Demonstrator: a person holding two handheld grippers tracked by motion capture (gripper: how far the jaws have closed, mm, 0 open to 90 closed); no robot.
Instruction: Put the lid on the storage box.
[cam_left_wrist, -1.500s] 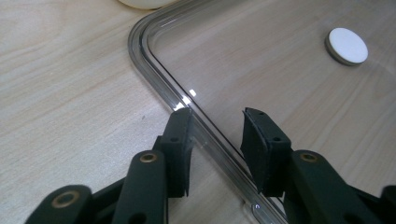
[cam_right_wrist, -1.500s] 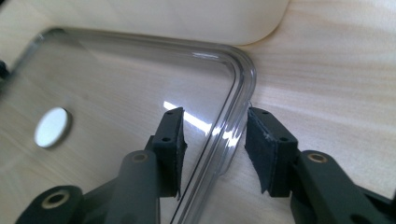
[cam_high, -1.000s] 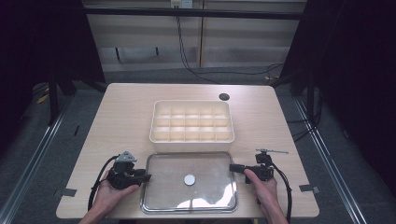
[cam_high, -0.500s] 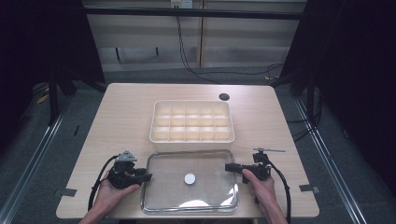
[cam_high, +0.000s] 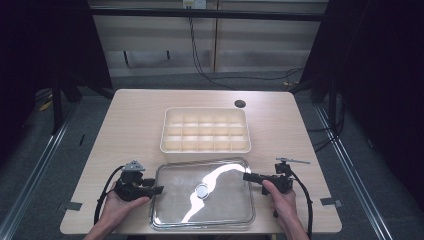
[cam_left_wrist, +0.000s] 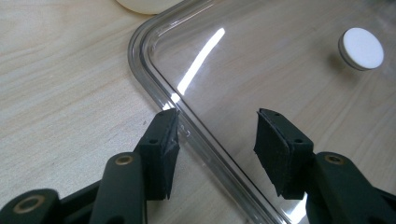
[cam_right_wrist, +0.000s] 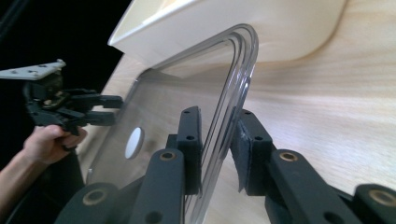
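A clear rectangular lid (cam_high: 220, 210) with a white round knob (cam_high: 202, 190) lies at the table's front, just before a cream compartment box (cam_high: 205, 130). At the lid's left edge my left gripper (cam_high: 160, 189) stands open. In the left gripper view the left gripper (cam_left_wrist: 217, 140) straddles the lid's rim (cam_left_wrist: 154, 70), with the knob (cam_left_wrist: 360, 47) farther off. My right gripper (cam_high: 246, 176) is at the lid's right edge. In the right gripper view the right gripper (cam_right_wrist: 218, 144) has its pads pressed on both sides of the lid's rim (cam_right_wrist: 233, 88).
The box (cam_right_wrist: 233, 28) stands close behind the lid, its near wall almost touching it. A small dark hole (cam_high: 239, 104) sits in the table's far right. Bare wood (cam_high: 130, 130) lies left and right of the box. The table's front edge is right under the hands.
My right gripper has moved left onto the lid's right edge and closed on the rim. A bright glare streak now crosses the lid. The left gripper has barely moved.
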